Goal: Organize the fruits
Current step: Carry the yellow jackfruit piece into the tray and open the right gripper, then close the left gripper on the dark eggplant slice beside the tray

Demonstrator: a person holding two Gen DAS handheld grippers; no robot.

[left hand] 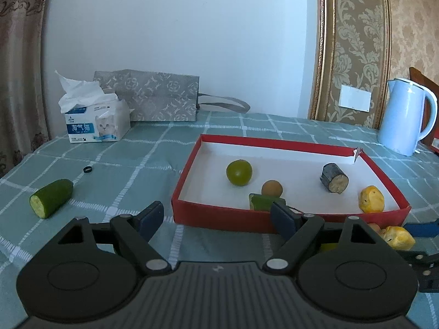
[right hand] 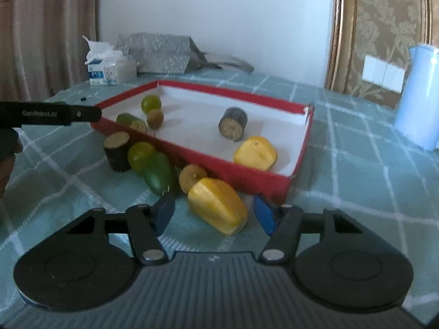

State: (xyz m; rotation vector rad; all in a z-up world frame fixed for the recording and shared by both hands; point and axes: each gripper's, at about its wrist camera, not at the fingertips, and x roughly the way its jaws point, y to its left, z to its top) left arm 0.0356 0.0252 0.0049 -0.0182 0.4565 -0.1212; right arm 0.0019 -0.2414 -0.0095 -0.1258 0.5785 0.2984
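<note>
A red box (left hand: 219,215) (right hand: 208,155) with a white floor holds a green round fruit (left hand: 238,172), a small brown fruit (left hand: 271,188), a dark-skinned chunk (left hand: 334,181), a yellow piece (left hand: 371,203) and a green piece (left hand: 260,201). My left gripper (left hand: 216,216) stands open before the box's front wall, with nothing between its fingers. A cut cucumber piece (left hand: 52,197) lies to its left. My right gripper (right hand: 214,211) is open around a large yellow piece (right hand: 216,208), pads apart from it. Beyond it lie a yellow round fruit (right hand: 192,181), a green fruit (right hand: 160,176), a green round fruit (right hand: 141,155) and a dark chunk (right hand: 116,150).
A tissue box (left hand: 96,123) and a grey patterned bag (left hand: 153,96) stand at the back left by the wall. At the back right stands a pale blue kettle (left hand: 406,118). A small black ring (left hand: 87,169) lies on the green checked tablecloth (left hand: 123,170).
</note>
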